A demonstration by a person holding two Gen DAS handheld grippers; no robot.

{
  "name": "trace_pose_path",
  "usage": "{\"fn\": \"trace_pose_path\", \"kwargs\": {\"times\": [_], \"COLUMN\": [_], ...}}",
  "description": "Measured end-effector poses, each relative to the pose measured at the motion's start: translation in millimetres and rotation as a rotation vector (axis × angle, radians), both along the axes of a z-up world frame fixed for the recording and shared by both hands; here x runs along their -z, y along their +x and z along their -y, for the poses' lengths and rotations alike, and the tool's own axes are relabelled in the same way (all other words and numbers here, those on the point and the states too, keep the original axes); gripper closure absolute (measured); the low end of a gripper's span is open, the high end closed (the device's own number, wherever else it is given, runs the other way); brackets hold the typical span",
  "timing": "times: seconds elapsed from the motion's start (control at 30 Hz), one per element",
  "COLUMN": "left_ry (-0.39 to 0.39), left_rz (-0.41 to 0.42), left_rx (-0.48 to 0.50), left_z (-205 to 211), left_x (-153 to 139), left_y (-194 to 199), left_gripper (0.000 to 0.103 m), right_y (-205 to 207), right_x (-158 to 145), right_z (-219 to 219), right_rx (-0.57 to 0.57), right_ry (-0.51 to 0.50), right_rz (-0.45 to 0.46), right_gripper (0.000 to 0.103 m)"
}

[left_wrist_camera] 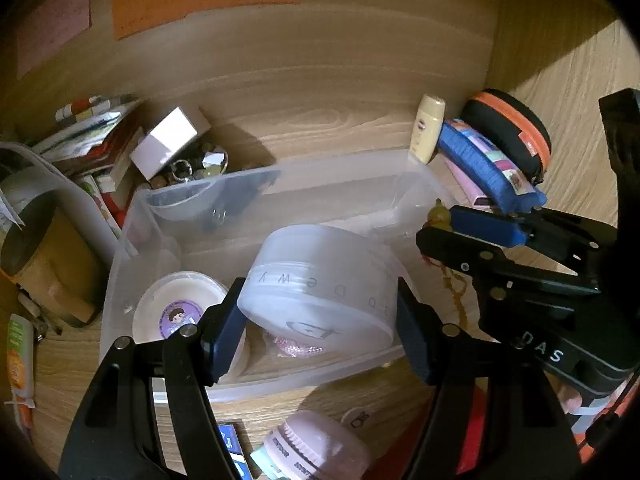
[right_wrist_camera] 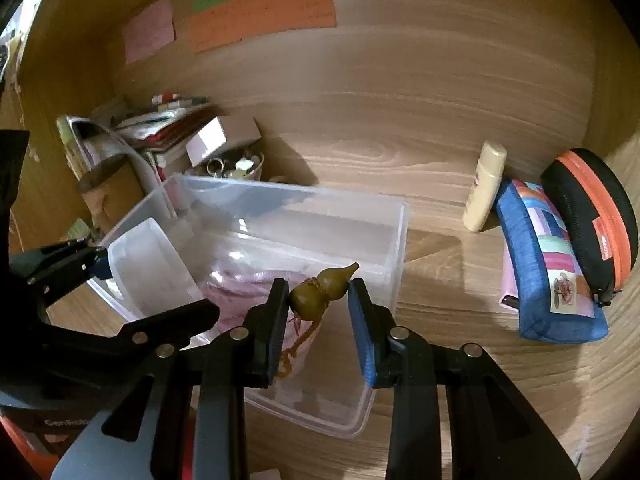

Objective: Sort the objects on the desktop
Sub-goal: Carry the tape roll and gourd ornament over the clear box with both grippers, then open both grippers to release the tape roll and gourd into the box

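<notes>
Left wrist view: your left gripper (left_wrist_camera: 316, 320) clamps a frosted round jar (left_wrist_camera: 320, 280), lettered "Dewy", tilted over the clear plastic bin (left_wrist_camera: 132, 216); "DAS" shows on the right gripper (left_wrist_camera: 440, 220) beside it.

Right wrist view: your right gripper (right_wrist_camera: 320, 300) pinches a small olive gourd charm (right_wrist_camera: 320, 290) above the bin (right_wrist_camera: 396, 240), beside a blue pouch (right_wrist_camera: 532, 280).

"Dewy" on the white jar (left_wrist_camera: 320, 280); "DAS" on the right claw (left_wrist_camera: 444, 224)
</notes>
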State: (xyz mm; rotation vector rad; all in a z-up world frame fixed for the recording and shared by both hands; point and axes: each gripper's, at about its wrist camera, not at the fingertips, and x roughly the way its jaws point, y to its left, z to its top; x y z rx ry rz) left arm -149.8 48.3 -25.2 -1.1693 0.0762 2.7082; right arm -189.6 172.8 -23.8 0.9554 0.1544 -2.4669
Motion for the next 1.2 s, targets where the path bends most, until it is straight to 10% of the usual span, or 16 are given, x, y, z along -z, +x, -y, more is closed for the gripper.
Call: {"fn": "trace_pose_path", "kwargs": {"times": [0.3,0.77,1.2], "left_ry": [0.002,0.029,-0.002], "left_rz": [0.013,-0.053,-0.118], "left_rx": [-0.013,-0.043,-0.096], "left_z": [1.9,14.3,33.8], "left_x": [3.1,-20.1,-37.7], "left_y": [-1.8,15.0,58.8], "left_gripper": [0.034,0.027,0.016], "right_y": [-0.6,20.2,61.4], "right_x": [0.9,-23.6,-34.1], "right_z": [2.7,-3.2,-12.3], "right_rx": [-0.001,0.03,0.037], "right_ry": [0.028,0.027,0.022], "right_rz": [-0.016,-0.126,-0.146], "right_gripper": [0.075,0.037,0.028]}}
